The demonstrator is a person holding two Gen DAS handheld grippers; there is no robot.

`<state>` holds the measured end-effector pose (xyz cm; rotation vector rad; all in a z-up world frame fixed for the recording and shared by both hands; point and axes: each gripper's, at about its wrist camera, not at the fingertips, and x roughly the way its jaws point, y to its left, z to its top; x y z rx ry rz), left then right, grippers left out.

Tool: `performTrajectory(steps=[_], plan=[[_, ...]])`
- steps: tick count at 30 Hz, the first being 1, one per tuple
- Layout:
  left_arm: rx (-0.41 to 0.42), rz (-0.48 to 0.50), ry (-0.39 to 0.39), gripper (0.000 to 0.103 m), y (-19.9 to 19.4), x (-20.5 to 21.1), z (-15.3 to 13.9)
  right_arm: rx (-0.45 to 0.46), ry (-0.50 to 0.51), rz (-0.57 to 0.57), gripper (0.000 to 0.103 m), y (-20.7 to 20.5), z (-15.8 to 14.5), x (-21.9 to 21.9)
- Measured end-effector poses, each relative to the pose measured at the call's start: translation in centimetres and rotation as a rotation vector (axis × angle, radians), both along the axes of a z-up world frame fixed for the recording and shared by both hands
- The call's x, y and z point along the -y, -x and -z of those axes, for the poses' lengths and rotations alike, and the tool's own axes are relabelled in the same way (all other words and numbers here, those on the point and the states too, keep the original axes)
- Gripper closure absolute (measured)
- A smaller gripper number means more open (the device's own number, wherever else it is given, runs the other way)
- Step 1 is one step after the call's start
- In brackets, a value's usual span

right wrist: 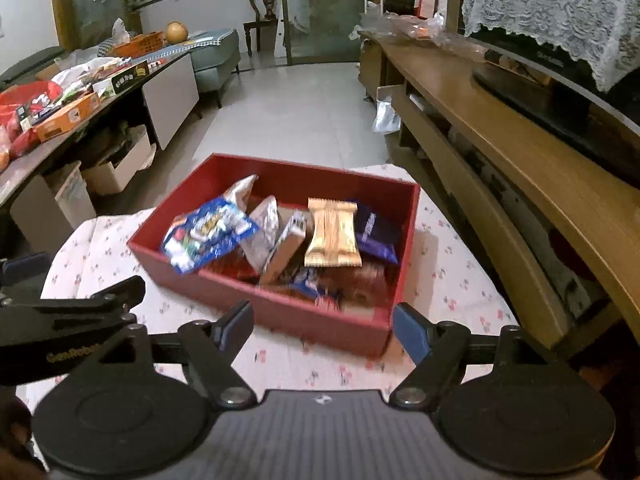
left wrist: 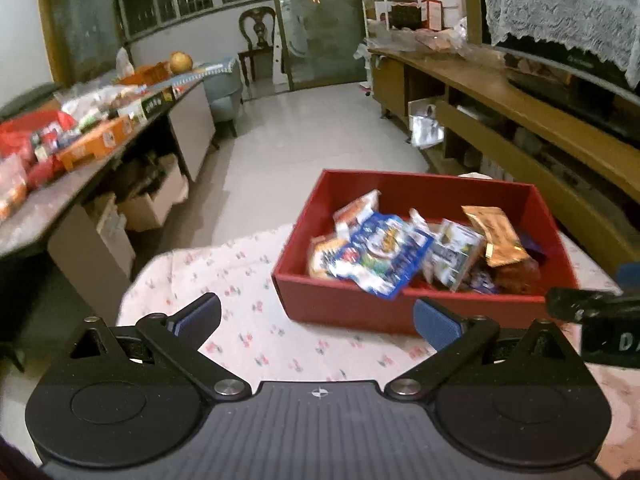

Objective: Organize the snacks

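Both tools look clear of the work: the left gripper (left wrist: 316, 320) and the right gripper (right wrist: 324, 330) hang above the floral tablecloth (left wrist: 248, 280) with jaws spread wide and nothing between them. The step in hand appears to be tidying what sits in the red box (right wrist: 280, 312), so a good approach would pick one packet at a time, closing on a flat edge rather than crushing its middle. The box holds the snacks in a loose heap: a blue packet (right wrist: 208, 232) leans over the near-left wall, a gold wrapper (right wrist: 332, 232) lies in the middle, a purple packet (right wrist: 376, 232) sits beside it, and silver pouches stand between them.
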<state>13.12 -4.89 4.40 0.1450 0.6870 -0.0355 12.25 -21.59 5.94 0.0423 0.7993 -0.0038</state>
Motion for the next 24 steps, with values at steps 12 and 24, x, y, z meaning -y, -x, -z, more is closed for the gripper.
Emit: performTrajectory(steps=[12, 24], plan=[[-0.028, 0.017, 0.089, 0.0, 4.5, -1.0, -0.1, -0.01, -0.051, -0.001, 0.012, 4.9, 0.3, -0.2], [-0.013, 0.016, 0.079, 0.0, 6.7, -0.9, -0.3, -0.001, -0.067, 0.0, 0.012, 7.3, 0.0, -0.2]])
